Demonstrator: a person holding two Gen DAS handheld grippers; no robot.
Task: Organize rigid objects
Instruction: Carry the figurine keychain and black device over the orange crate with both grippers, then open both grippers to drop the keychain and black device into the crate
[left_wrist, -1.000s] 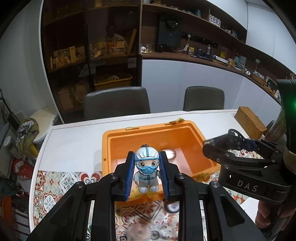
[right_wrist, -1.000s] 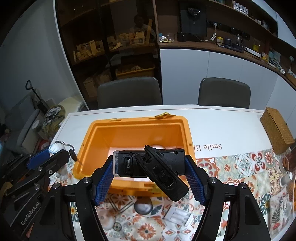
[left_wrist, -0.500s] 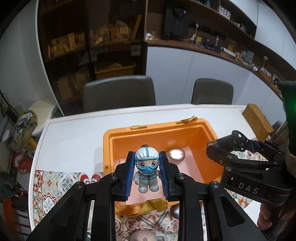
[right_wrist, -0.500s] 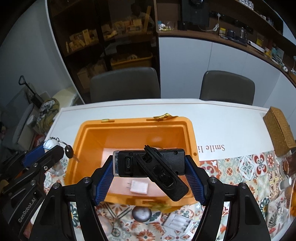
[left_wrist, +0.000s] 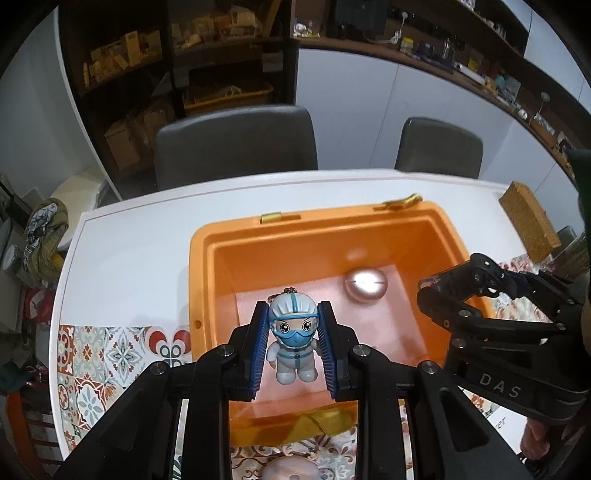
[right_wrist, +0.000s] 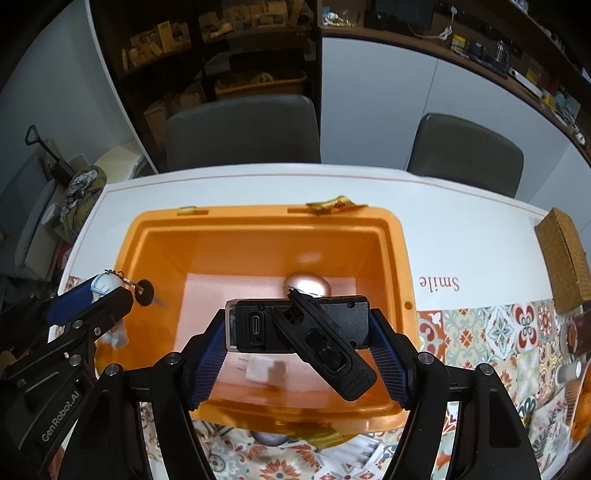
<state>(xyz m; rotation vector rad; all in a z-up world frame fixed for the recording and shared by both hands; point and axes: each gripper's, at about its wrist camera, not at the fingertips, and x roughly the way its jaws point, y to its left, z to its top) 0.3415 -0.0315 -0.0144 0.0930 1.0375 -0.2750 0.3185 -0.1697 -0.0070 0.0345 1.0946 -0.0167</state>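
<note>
A white table (left_wrist: 122, 254) with a patterned tile-print mat (left_wrist: 99, 362) stands before two grey chairs and dark shelving. On it sits an open orange plastic bin (right_wrist: 399, 258) with a silver egg-shaped object (left_wrist: 365, 285) and a white charger plug (right_wrist: 266, 369) on its floor. The left gripper (left_wrist: 293, 350) is clamped on a small masked figurine keychain in white suit (left_wrist: 293, 343), held above the bin. The right gripper (right_wrist: 299, 332) grips a black rectangular device with a hinged clip (right_wrist: 306, 328) over the bin.

"DAS" is printed on the right gripper (left_wrist: 458, 291), right of the left claw; "GenRobot.AI" on the left gripper (right_wrist: 107, 295); "Smile" on the table (right_wrist: 439, 283), right of the right claw.
</note>
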